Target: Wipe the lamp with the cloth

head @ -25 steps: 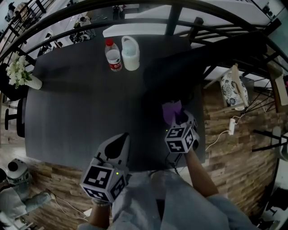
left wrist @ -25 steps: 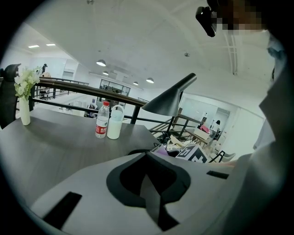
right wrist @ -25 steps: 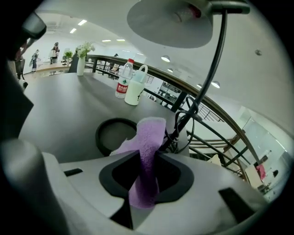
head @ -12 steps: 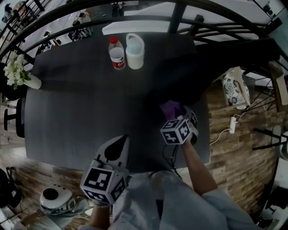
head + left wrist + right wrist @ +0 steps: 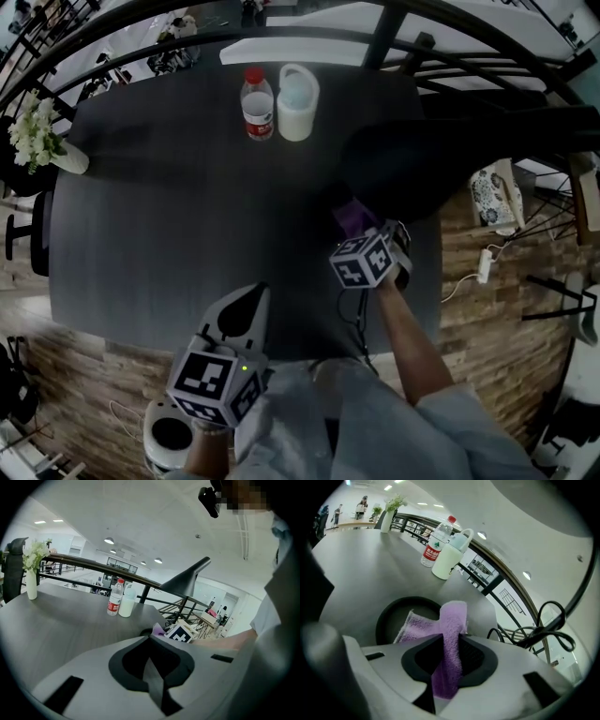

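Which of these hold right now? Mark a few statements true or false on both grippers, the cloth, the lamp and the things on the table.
1. The right gripper is shut on the purple cloth. True.
2. The left gripper holds the bottle. False: its jaws are together on nothing, and the bottle stands at the far side of the table, beside the white jug.
3. The cloth lies partly over the lamp's round black base. True.
4. The vase of flowers stands right beside the lamp. False: it stands at the table's far left corner, well apart from the lamp.
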A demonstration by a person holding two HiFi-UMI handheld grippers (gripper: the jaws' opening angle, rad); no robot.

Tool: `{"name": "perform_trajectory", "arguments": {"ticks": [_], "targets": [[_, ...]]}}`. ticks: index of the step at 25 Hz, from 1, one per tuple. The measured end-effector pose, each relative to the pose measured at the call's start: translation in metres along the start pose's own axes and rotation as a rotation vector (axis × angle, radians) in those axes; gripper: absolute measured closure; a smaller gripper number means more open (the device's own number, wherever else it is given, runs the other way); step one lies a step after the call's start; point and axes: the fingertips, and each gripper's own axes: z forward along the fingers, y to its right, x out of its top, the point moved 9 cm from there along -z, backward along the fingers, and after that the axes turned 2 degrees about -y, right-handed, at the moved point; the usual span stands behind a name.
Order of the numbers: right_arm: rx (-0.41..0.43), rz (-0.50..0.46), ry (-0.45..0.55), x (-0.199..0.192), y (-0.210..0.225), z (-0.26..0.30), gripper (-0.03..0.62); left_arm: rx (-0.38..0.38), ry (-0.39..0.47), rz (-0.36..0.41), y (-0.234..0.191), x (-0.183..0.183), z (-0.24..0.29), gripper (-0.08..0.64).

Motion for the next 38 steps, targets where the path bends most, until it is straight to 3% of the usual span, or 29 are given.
{"name": "perform_trajectory", "arguments": {"ticks": [11, 22, 29, 38], "targets": [[0.121, -0.106, 0.092, 0.029, -0.024, 0.004, 0.505, 0.022, 0.024, -0.033, -0.004, -0.006, -0.005, 0.555], [0.242, -0.232, 0.178, 0.032, -0.055, -0.023, 0.505, 0.009, 0.043, -0.031, 0.008, -0.009, -0.001, 0.555], [0.247, -0.341, 0.222, 0.013, -0.064, -0.039, 0.505, -0.001, 0.032, -0.020, 0.019, -0.006, 0.004, 0.555], [0.236, -0.334, 0.224, -0.025, -0.045, -0.053, 0.505, -0.020, 0.037, -0.010, 0.039, -0.002, 0.016, 0.555]]}}
